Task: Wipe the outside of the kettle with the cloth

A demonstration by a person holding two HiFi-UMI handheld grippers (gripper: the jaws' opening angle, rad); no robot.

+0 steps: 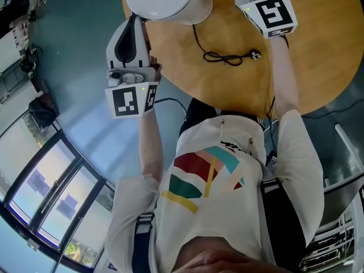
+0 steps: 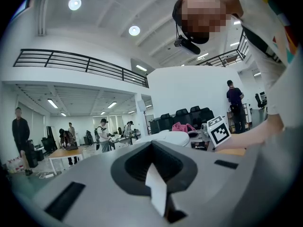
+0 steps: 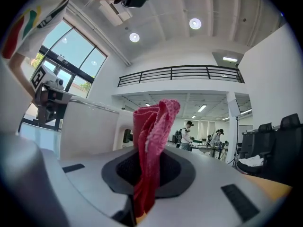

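With the right gripper (image 3: pixel 144 169), pinching a red cloth (image 3: pixel 152 131) tight between the fingers, cloth standing upright, near the white kettle (image 1: pixel 168 1) on the wooden tabletop (image 1: pixel 318 56). With the left gripper (image 2: pixel 154 169), fingers pressed together on nothing, just beside the kettle.

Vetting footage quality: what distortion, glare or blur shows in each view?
Head view: sharp, evenly lit round wooden table. Left gripper view: fisheye curves black balcony railing; ceiling lamps flare; white strip sharp. Right gripper view: same fisheye; red woven cloth crisp, windows bright.
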